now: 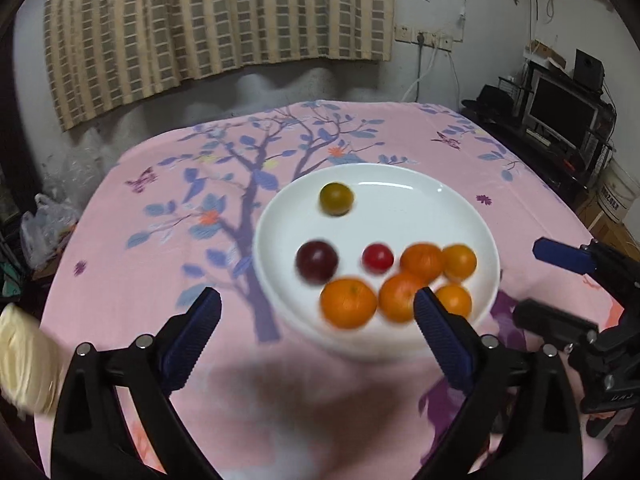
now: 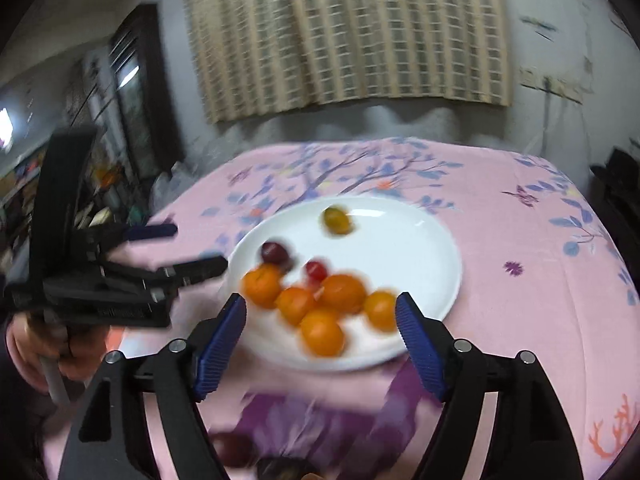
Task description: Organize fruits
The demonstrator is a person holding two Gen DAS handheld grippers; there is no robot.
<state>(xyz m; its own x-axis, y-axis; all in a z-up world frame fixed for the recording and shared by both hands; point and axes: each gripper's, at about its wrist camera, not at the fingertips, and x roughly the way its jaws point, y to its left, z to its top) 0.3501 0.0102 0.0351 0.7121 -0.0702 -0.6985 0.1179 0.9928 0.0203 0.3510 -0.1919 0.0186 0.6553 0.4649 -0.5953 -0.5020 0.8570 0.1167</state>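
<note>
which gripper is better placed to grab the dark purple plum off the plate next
Left, probably. The dark plum sits on the white plate's left side, ahead of the open left gripper. The open right gripper faces the oranges, which lie between it and the plum.

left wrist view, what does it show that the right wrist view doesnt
Only the left wrist view shows the computer monitor, wall sockets and a cream object at its left edge. Only the right wrist view shows dark fruit off the plate near the table's front edge, and a hand. Both show the white plate of fruit, five oranges and the curtain.
</note>
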